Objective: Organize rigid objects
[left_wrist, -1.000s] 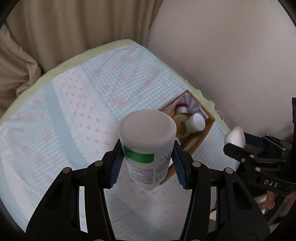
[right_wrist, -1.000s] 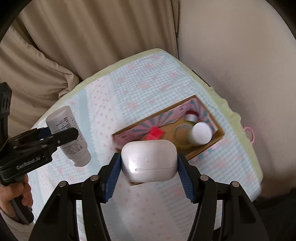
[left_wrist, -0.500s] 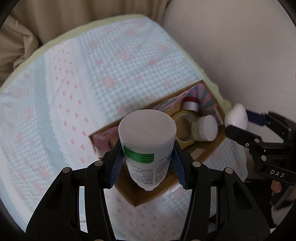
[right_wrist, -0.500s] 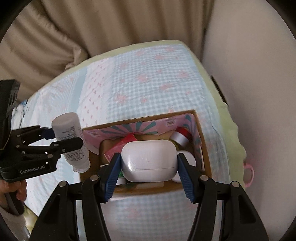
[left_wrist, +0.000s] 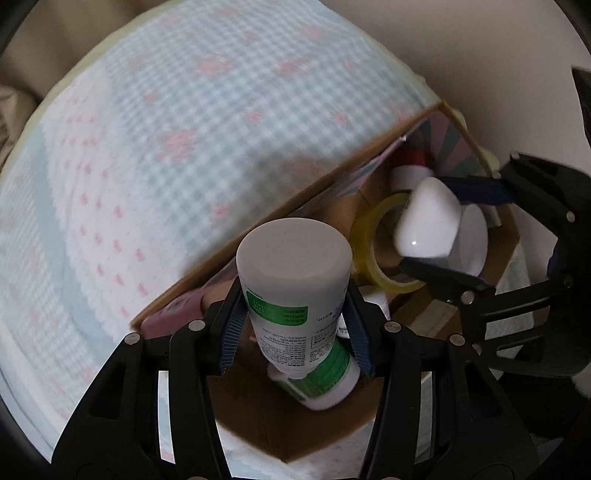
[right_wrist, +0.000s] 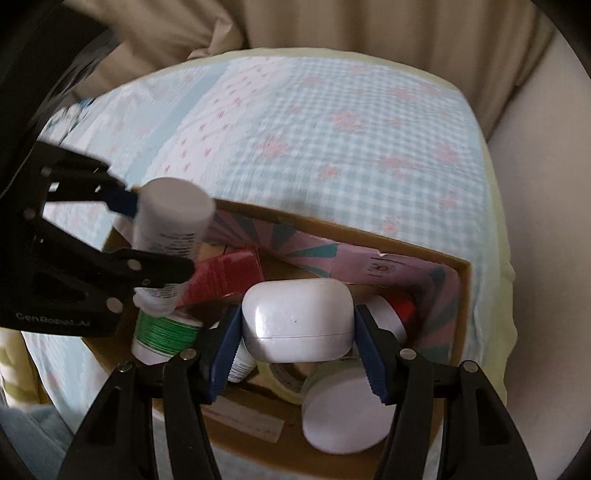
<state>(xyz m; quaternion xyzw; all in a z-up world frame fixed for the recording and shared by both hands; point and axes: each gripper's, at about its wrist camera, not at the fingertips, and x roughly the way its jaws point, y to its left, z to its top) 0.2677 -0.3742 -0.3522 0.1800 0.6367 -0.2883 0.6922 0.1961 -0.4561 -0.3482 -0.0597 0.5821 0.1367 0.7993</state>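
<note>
My left gripper (left_wrist: 293, 328) is shut on a white bottle with a green label (left_wrist: 291, 280), held upside down over the near end of the cardboard box (left_wrist: 258, 229). That bottle (right_wrist: 170, 225) also shows at the left of the right wrist view. My right gripper (right_wrist: 297, 343) is shut on a white earbud case (right_wrist: 295, 319), low over the middle of the box (right_wrist: 332, 225). The same case (left_wrist: 428, 225) appears at the right of the left wrist view, above a roll of yellow tape (left_wrist: 369, 236).
Inside the box lie another green-labelled bottle (left_wrist: 325, 380), a red carton (right_wrist: 225, 273), a white round jar (right_wrist: 347, 413) and a red-capped container (left_wrist: 410, 162). The box rests on a blue-checked bedspread (right_wrist: 332, 122) near its edge. Beige cushions (right_wrist: 332, 26) rise behind.
Both grippers have come down and forward with their loads, from above the bedspread to just over the open box. The box now fills much of both views.
</note>
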